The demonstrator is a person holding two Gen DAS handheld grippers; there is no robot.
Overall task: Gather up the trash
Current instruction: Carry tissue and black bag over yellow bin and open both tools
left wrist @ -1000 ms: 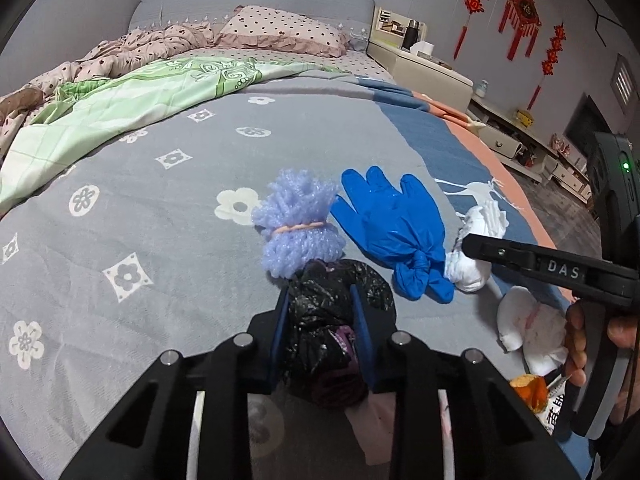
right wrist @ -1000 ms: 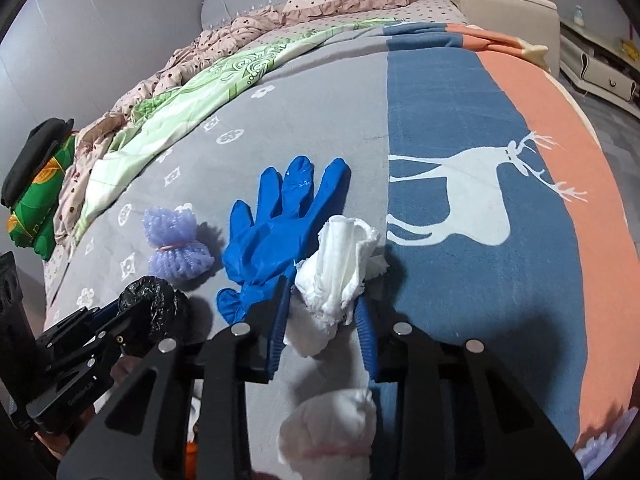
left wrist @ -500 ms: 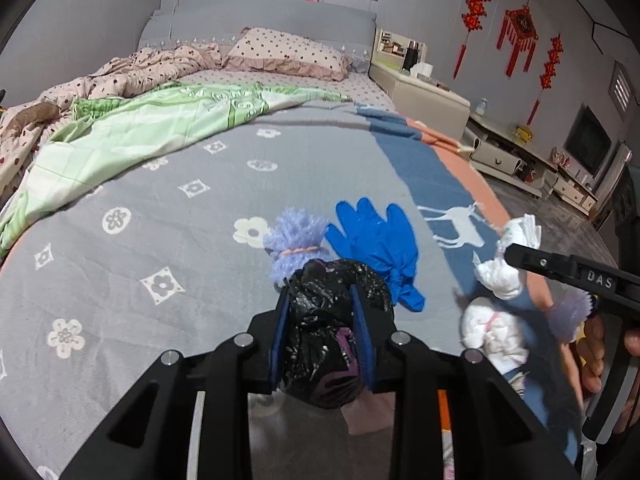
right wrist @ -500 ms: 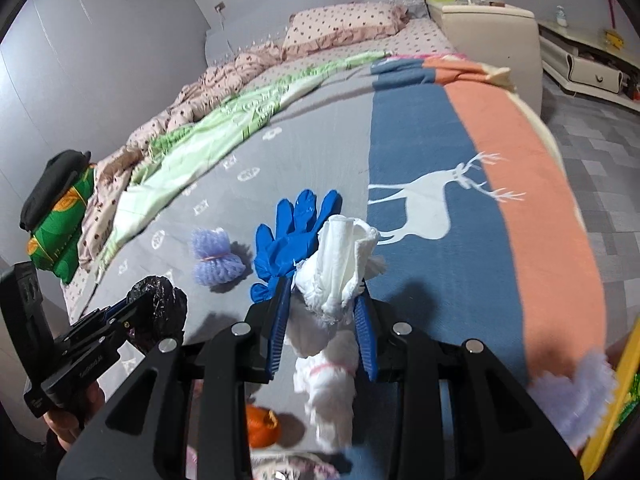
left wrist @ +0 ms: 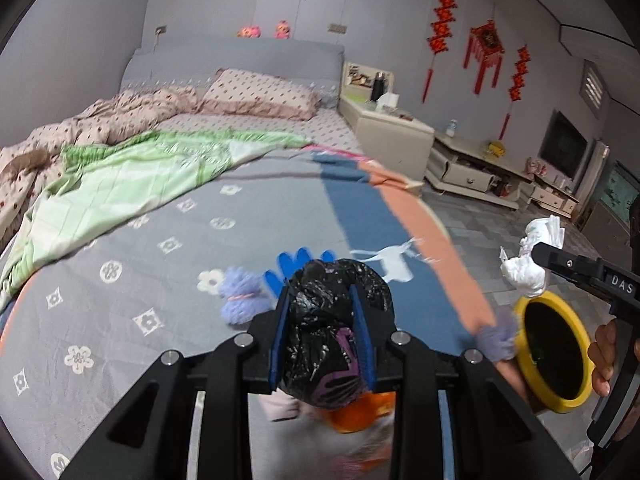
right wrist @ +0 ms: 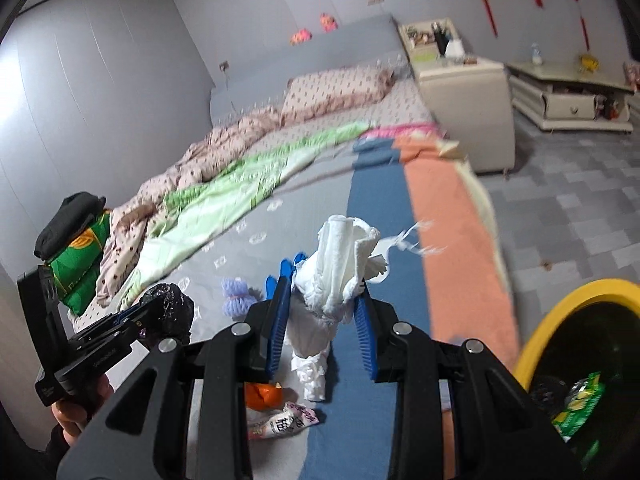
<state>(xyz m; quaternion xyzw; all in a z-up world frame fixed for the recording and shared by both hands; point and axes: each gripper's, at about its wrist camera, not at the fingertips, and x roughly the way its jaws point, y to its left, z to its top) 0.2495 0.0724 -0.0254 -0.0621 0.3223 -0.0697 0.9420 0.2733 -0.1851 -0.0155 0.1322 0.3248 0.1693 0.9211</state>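
Note:
My left gripper [left wrist: 321,304] is shut on a crumpled black plastic bag [left wrist: 340,364], held above the grey flowered bedspread [left wrist: 120,312]. My right gripper [right wrist: 322,300] is shut on a wad of white tissue [right wrist: 344,252], also off the bed. In the left wrist view that tissue [left wrist: 524,272] hangs just above a yellow-rimmed bin [left wrist: 520,310] beside the bed's right edge. The bin [right wrist: 588,288] has a green packet [right wrist: 580,400] inside. A blue glove [left wrist: 290,266], a purple fluffy tie [left wrist: 240,300] and an orange scrap [left wrist: 360,414] lie on the bed.
A second white wad [right wrist: 312,372] and a pink wrapper [right wrist: 284,426] lie on the bed under my right gripper. A purple tuft [left wrist: 496,342] sits at the bed's edge by the bin. A green quilt [left wrist: 120,184] and a cream bedside cabinet [right wrist: 464,96] lie beyond.
Both grippers have risen and drawn back from the bed, the black bag and the white tissue still in them. The right one swung right, and the yellow bin has come into view.

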